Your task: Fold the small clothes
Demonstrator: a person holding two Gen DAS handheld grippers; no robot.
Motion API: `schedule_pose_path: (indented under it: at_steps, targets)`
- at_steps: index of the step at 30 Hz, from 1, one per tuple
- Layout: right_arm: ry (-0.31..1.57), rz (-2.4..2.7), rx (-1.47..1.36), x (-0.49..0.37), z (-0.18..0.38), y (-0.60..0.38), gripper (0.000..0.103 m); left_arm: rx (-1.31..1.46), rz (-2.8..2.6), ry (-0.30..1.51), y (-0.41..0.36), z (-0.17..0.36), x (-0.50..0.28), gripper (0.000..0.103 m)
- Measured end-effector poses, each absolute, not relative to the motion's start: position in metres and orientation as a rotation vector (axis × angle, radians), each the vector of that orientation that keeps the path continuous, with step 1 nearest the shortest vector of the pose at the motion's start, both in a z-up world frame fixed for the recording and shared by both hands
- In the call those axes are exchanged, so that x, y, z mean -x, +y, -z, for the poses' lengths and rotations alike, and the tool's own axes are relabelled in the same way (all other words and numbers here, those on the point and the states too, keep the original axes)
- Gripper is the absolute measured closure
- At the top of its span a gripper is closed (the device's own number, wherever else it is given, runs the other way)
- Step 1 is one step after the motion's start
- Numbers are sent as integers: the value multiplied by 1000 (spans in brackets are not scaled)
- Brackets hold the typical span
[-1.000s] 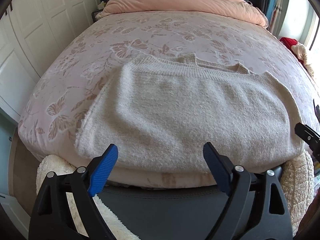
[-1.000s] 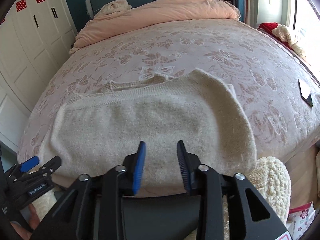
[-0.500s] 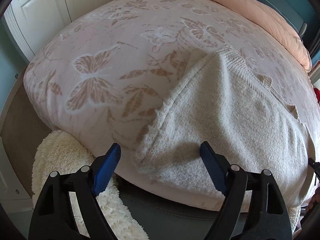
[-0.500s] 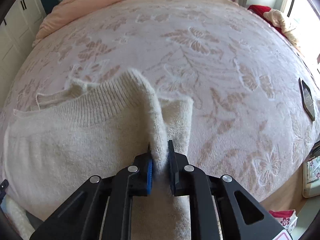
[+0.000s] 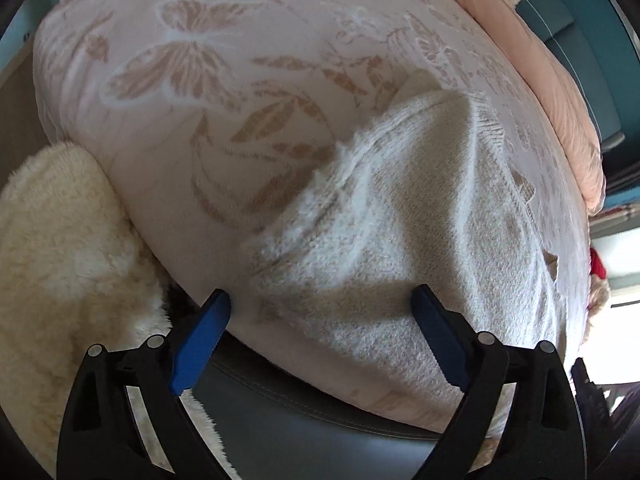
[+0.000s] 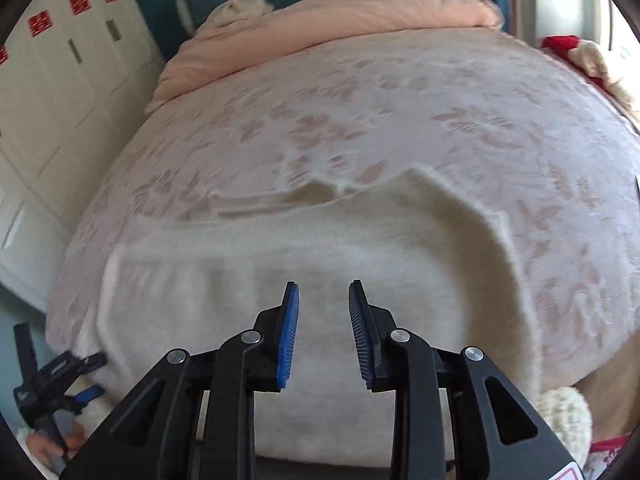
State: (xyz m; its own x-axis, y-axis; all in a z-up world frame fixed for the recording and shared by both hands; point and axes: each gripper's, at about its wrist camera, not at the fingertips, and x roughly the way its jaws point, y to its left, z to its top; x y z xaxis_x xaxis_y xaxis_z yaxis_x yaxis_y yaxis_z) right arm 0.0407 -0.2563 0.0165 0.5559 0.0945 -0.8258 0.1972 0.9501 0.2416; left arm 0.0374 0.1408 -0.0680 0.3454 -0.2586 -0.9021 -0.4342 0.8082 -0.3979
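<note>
- The cream sweater (image 6: 320,256) lies spread across the near edge of the bed (image 6: 400,120), its lower hem hanging over that edge; its right side is folded inward in a raised ridge
- The right gripper (image 6: 323,332) hovers over the middle of the sweater, its jaws parting with nothing caught between them
- The left gripper (image 5: 320,340) stands wide apart and opening at the sweater's left corner by the near edge; its pads press nothing
- A pink duvet (image 6: 340,24) sits bunched along the far edge
</note>
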Motion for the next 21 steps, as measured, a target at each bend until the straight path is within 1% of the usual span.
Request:
schedule_pose_path:
  at_steps: [2, 3, 4, 5, 6, 7, 8, 11, 14, 16, 18, 20, 21]
  targets:
    - [1031, 9, -225, -50, 0, -216, 76, 689, -140, 1214, 143, 67, -38, 14]
    - [1057, -6, -178, -56, 11, -201, 76, 695, -140, 1204, 144, 65, -38, 16]
    - [1098, -13, -140, -61, 24, -189, 75, 694, -125, 1183, 144, 60, -36, 42]
    - [1115, 0, -105, -64, 34, -181, 74, 700, -60, 1161, 144, 55, -38, 74]
    - [1085, 11, -76, -64, 36, -177, 74, 674, -31, 1168, 141, 47, -41, 78]
    - [1073, 13, -48, -64, 37, -175, 74, 652, -13, 1150, 138, 36, -42, 88]
    - [1072, 11, -30, -64, 36, -174, 73, 642, 21, 1120, 134, 22, -43, 90]
    - [1080, -13, -74, -59, 31, -182, 73, 558, 149, 1017, 100, -33, -46, 93]
    - [1053, -37, -271, -49, 15, -214, 73, 411, 329, 912, 33, -96, -46, 93]
    - [1002, -5, -380, -30, 1, -245, 70, 324, 458, 871, -20, -123, -39, 93]
    - [953, 45, -441, -9, -12, -279, 65, 256, 586, 868, -72, -131, -30, 93]
    - [926, 126, -468, 13, -20, -314, 61, 167, 675, 902, -125, -117, -20, 92]
    - [923, 163, -483, 22, -21, -332, 60, 120, 697, 930, -148, -104, -15, 87]
